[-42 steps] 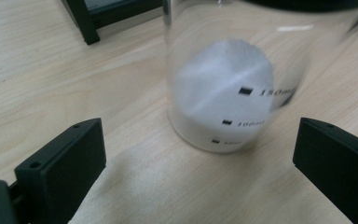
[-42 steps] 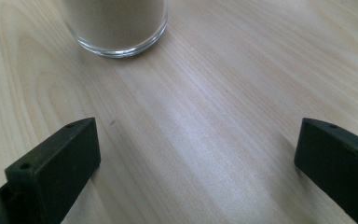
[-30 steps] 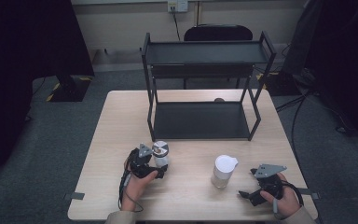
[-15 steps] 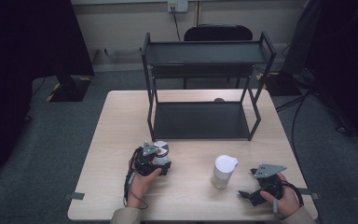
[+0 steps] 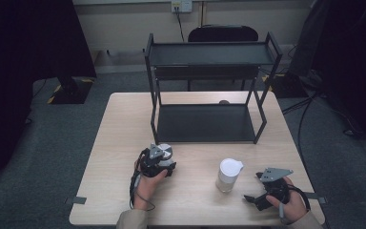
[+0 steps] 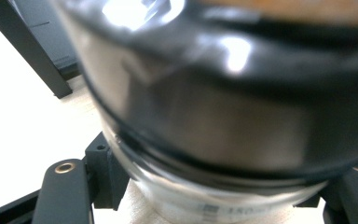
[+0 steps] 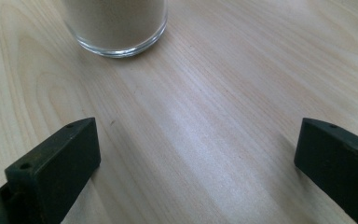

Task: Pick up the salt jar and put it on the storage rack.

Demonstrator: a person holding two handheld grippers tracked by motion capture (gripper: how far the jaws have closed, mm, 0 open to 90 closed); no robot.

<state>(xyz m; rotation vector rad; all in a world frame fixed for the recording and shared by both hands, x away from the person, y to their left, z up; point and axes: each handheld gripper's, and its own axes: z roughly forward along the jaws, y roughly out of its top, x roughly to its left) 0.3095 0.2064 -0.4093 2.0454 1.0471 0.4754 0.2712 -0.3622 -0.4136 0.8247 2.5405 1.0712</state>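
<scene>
At the lower centre-left of the high view, the left gripper has just been closing its fingers, and they now pinch a small glass jar with a silver lid that stands on the pale wooden desk. The person's left hand reaches in from the bottom edge, a cable trailing beside the wrist. In the left gripper view the jar looms close and blurred — dark band, clear glass base — with one black finger at the lower left pressed to its side and the other at the lower right corner.

To the lower right of the high view, the right gripper lies low over the desk, its fingers spread with nothing between them, the grey three-cornered plate on top. The right hand grips it near the bottom edge. In the right gripper view the two black fingers stand wide apart at the bottom corners over bare wood grain, and the base of a white-lidded jar filled with pale powder sits at the top left.

That white-lidded jar stands in the high view between the two grippers — nearer the right one, touching neither. Behind, at the centre of the frame, a black two-tier metal rack stands on the far half of the desk, and a dark chair sits beyond it.
</scene>
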